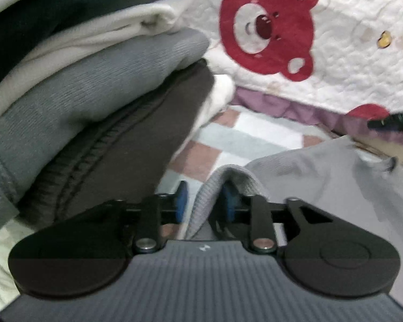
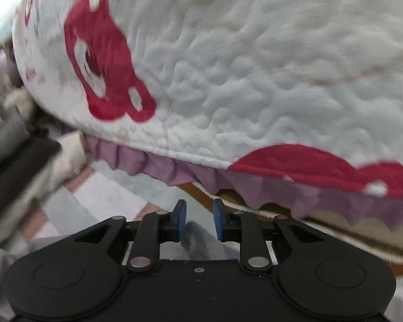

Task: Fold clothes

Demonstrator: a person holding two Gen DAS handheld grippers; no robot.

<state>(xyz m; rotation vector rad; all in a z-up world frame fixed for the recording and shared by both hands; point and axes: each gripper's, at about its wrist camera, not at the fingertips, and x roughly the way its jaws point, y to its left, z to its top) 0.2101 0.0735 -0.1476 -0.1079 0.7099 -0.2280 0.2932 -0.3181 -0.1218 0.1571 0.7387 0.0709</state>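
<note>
A light grey garment [image 1: 322, 187] lies on the checked bed sheet [image 1: 228, 139] in the left wrist view. Its ribbed hem [image 1: 228, 171] is draped over the right finger of my left gripper [image 1: 205, 201]. The blue pads stand apart, with a gap between the left pad and the cloth, so the gripper is open. My right gripper [image 2: 199, 220] is open above the sheet. A blurred grey bit of fabric [image 2: 196, 238] lies below its gap, and neither pad presses on it.
A stack of folded clothes [image 1: 80, 80] in dark brown, grey, cream and black rises close on the left, also seen blurred as the stack [image 2: 18, 161]. A white quilt with red bears [image 1: 268, 24] and a purple frill [image 2: 174, 166] is bunched up right in front.
</note>
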